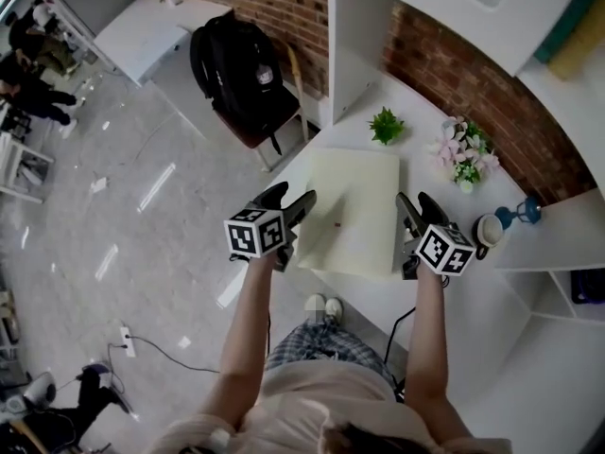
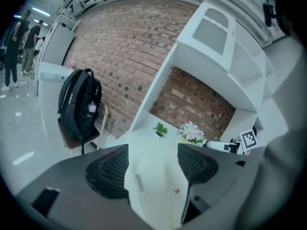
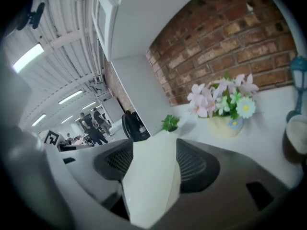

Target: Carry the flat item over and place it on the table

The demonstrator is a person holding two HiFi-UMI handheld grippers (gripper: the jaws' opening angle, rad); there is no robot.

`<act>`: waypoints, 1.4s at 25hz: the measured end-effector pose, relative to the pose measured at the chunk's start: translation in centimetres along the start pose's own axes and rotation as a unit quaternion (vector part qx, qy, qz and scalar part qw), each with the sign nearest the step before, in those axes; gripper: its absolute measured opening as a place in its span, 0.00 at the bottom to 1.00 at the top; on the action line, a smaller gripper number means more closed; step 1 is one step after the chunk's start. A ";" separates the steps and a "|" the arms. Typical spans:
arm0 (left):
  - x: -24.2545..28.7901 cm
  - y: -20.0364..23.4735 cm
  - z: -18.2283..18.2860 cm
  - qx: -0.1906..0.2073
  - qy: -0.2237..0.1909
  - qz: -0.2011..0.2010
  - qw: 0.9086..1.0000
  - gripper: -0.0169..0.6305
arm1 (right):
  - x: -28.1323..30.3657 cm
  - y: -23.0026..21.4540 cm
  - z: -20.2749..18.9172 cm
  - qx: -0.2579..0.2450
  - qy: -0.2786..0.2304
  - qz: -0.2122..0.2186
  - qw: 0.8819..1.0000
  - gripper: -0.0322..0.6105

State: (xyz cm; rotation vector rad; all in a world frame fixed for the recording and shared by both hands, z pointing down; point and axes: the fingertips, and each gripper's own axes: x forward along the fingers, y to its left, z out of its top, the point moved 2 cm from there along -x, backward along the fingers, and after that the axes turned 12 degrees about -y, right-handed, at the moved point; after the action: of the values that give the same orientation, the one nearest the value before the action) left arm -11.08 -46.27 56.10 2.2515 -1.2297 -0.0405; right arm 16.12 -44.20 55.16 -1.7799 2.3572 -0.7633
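On the white counter (image 1: 421,173), in the head view, a pale board (image 1: 350,211) lies flat with its near edge towards the person. It may rest on the counter or hang just above it; this view does not settle that. The left gripper (image 1: 295,197) sits at the board's 8 o'clock edge and the right gripper (image 1: 414,200) at its 4 o'clock edge. A plant (image 1: 386,126) stands at the board's 12 o'clock and flowers (image 1: 461,151) at its 2 o'clock. A mug (image 1: 489,230) is at 3 o'clock, just beyond the right gripper. Off the counter, at 10 o'clock, a backpack (image 1: 241,64) sits on a chair (image 1: 274,130).

In the left gripper view, the left gripper (image 2: 153,164) is clamped on the board (image 2: 153,186), which fills the gap between both pads and runs ahead towards 12 o'clock. The plant (image 2: 160,128) and flowers (image 2: 193,132) stand beyond it, and the backpack (image 2: 79,107) is at 10 o'clock.

In the right gripper view, the right gripper (image 3: 153,164) is clamped on the board (image 3: 151,186), with a pad pressed to each face. The plant (image 3: 170,122) shows at 12 o'clock past the board's far end, the flowers (image 3: 223,99) at 2 o'clock and the mug's rim (image 3: 297,138) at 3 o'clock.
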 end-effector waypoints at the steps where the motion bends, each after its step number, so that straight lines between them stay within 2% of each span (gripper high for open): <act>1: -0.7 -0.7 1.0 0.016 -0.015 -0.003 1.000 0.53 | -0.8 0.4 1.0 -0.011 -0.017 0.003 1.000 0.49; 5: -3.4 -3.3 5.0 0.073 -0.083 -0.016 0.994 0.34 | -3.9 2.4 4.5 -0.072 -0.079 0.010 0.994 0.36; 9: -6.1 -5.5 7.7 0.127 -0.141 -0.009 0.982 0.20 | -7.0 3.6 7.3 -0.113 -0.137 0.002 0.984 0.20; 13: -8.7 -7.1 8.9 0.152 -0.182 -0.007 0.971 0.11 | -9.8 4.6 9.3 -0.141 -0.182 -0.007 0.973 0.10; 18: -11.0 -8.5 9.5 0.162 -0.206 -0.009 0.965 0.07 | -12.6 5.5 10.9 -0.167 -0.216 -0.018 0.962 0.08; 25: -12.4 -9.3 9.7 0.166 -0.220 -0.010 0.961 0.07 | -15.2 6.1 12.1 -0.206 -0.250 -0.023 0.946 0.08; 30: -12.7 -9.6 10.0 0.163 -0.217 -0.010 0.962 0.07 | -16.3 6.0 12.6 -0.214 -0.260 -0.038 0.941 0.07; 35: -13.0 -9.8 9.7 0.158 -0.212 -0.005 0.964 0.07 | -17.2 5.3 12.5 -0.206 -0.262 -0.050 0.942 0.07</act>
State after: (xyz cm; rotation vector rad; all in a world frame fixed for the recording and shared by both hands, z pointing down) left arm -13.87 -36.56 40.07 2.6158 -1.5343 -0.3712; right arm 21.37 -31.44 38.15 -1.9429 2.1641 0.2164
